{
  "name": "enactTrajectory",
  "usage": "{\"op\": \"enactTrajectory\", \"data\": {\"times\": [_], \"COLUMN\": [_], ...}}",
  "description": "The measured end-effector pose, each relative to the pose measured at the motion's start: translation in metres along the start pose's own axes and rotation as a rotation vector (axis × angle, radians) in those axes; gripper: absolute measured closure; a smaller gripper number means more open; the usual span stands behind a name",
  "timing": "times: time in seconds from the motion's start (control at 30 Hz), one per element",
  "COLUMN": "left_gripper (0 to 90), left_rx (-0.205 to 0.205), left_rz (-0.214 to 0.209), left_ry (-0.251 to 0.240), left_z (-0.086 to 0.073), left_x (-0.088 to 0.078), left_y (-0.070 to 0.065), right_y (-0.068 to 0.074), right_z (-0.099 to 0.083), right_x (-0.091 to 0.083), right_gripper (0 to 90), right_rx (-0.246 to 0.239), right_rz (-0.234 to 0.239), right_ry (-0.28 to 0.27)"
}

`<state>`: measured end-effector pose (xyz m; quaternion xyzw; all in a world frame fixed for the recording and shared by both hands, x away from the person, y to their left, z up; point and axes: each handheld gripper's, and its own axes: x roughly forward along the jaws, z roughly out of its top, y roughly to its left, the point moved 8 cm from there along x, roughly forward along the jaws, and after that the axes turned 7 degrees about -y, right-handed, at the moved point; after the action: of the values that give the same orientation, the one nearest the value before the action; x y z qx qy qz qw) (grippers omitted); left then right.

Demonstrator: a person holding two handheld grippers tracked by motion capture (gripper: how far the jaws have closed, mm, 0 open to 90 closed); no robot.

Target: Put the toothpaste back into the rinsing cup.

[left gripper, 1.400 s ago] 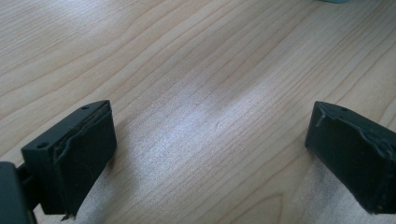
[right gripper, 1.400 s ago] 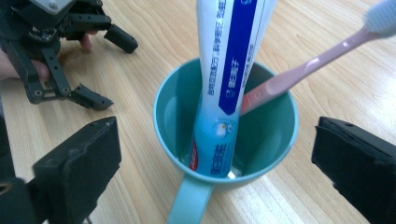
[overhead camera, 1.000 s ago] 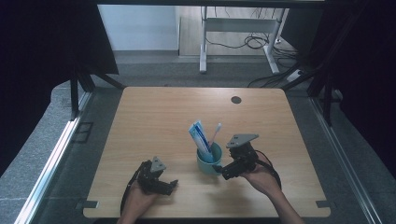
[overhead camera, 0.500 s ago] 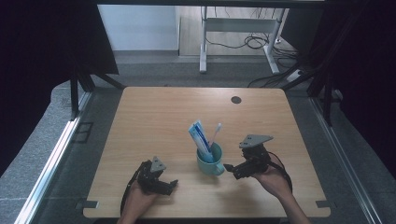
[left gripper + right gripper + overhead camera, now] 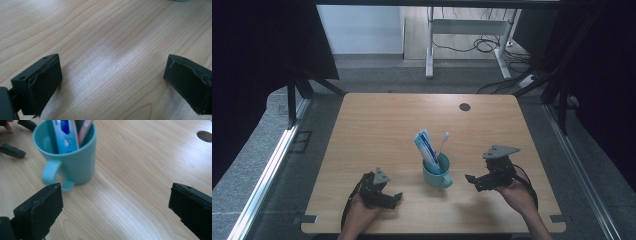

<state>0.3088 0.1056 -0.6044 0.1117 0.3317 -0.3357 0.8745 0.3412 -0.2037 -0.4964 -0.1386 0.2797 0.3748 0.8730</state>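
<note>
Standing on the counter (image 5: 377,125), the teal mug (image 5: 435,173) holds a toothpaste tube (image 5: 425,148) and toothbrush (image 5: 442,142). Both the right gripper (image 5: 472,179) and left gripper (image 5: 395,198) have fingers wide open, holding nothing.

Light wooden table (image 5: 377,125) with round cable hole (image 5: 464,107) near its far edge, grey floor (image 5: 267,160) around it, white-legged desk frame (image 5: 430,45) beyond, cables (image 5: 477,45) beneath, dark, possibly curtained, sides.
</note>
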Motion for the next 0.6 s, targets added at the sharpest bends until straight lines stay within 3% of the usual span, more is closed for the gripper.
{"op": "enactTrajectory", "data": {"times": [0.37,0.6], "left_gripper": [1.6,1.6], "left_rx": [-0.002,0.0], "left_rz": [0.001,0.0], "left_ry": [-0.001,0.001], "left_z": [0.0,0.0], "left_x": [0.0,0.0], "left_y": [0.0,0.0], "right_y": [-0.018,-0.021], "right_z": [-0.02,-0.038], "right_x": [-0.012,-0.01], "right_gripper": [0.0,0.0], "right_rx": [0.058,0.077], "right_rz": [-0.042,-0.056], "right_ry": [-0.013,0.0]}}
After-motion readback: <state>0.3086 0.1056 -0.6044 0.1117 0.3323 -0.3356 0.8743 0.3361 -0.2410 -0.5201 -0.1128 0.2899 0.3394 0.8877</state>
